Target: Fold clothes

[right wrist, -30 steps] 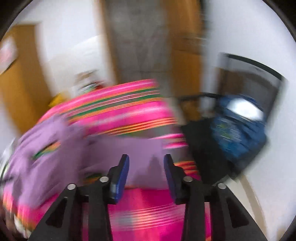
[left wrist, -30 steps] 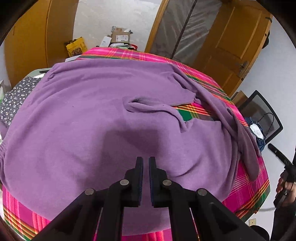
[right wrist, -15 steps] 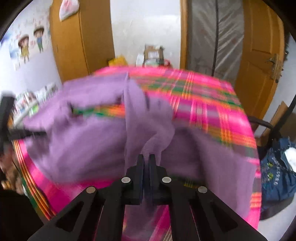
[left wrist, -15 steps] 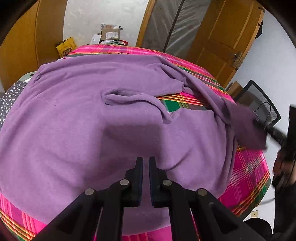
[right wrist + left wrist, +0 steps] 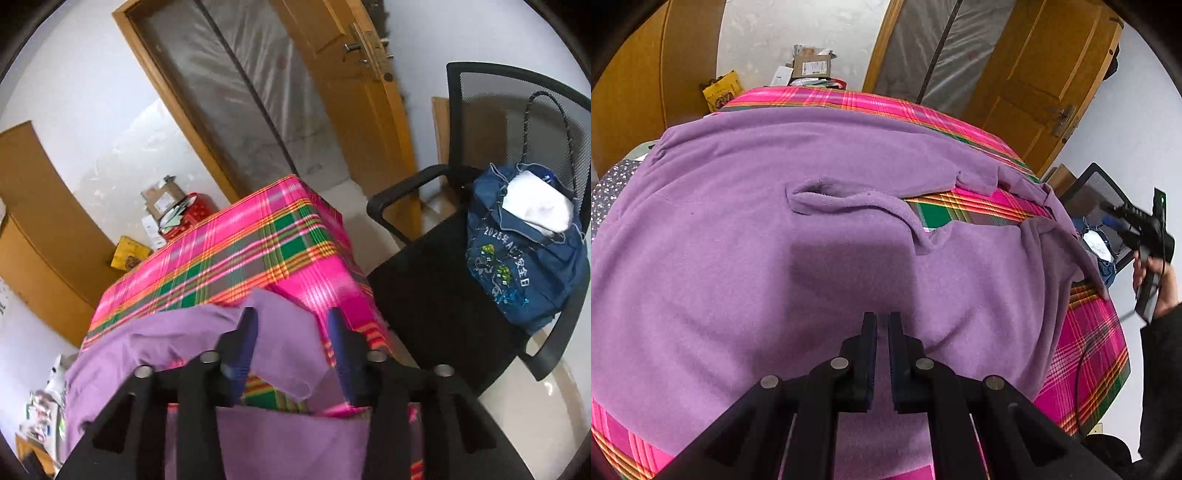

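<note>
A purple fleece garment lay spread over most of a table covered in a pink plaid cloth, reaching from the near edge almost to the far edge, where a strip of plaid stayed bare. Towards the right edge the fabric parted around a patch of green and orange plaid, with a rolled collar-like fold lying just left of that gap. A sleeve ran along the right edge and drooped over it.

The left gripper hovered above the near middle of the garment with its jaws pressed nearly together and nothing visible between them; whether its tips touched the fleece could not be told.

The right gripper, seen in the left wrist view off the right edge in the person's hand, had its jaws spread apart. They had just been opening, and in its own view the purple sleeve end lay loose below and between them on the table's right corner, not pinched by either pad.

A black mesh chair stood beside that corner with a blue bag on its seat. Cardboard boxes sat past the far edge, near a wooden door
</note>
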Demonstrator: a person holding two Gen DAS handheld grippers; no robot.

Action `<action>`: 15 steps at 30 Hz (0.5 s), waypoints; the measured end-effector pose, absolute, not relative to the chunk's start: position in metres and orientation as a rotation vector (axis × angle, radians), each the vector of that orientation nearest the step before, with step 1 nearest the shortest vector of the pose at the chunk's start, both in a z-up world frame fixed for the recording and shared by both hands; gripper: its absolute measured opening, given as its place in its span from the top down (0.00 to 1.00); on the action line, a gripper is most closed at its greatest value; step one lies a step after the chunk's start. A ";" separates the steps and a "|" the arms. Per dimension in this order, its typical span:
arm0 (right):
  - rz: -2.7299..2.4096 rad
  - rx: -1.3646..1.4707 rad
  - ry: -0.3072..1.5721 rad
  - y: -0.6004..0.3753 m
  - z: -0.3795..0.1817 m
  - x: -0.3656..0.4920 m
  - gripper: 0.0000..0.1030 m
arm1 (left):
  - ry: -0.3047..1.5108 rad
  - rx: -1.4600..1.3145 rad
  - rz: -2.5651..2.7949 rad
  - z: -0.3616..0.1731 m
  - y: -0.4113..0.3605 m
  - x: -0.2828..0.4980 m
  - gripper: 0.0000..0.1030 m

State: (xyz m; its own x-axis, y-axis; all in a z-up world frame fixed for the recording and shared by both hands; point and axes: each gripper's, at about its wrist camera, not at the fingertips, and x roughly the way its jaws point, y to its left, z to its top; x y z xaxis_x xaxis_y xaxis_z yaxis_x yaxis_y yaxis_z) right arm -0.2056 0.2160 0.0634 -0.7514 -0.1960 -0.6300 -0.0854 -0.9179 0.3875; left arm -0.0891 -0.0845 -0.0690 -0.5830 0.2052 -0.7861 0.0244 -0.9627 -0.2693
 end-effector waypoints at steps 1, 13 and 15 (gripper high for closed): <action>-2.802 1.090 -0.577 0.212 0.059 -0.203 0.58 | -0.380 -1.388 2.674 -0.070 -0.083 -0.091 0.95; -2.612 1.142 0.391 0.105 0.018 -0.227 0.54 | -0.360 -1.424 2.660 -0.077 -0.072 -0.101 0.95; -2.578 1.175 0.412 0.100 0.007 -0.240 0.54 | -0.360 -1.426 2.662 -0.077 -0.071 -0.102 0.95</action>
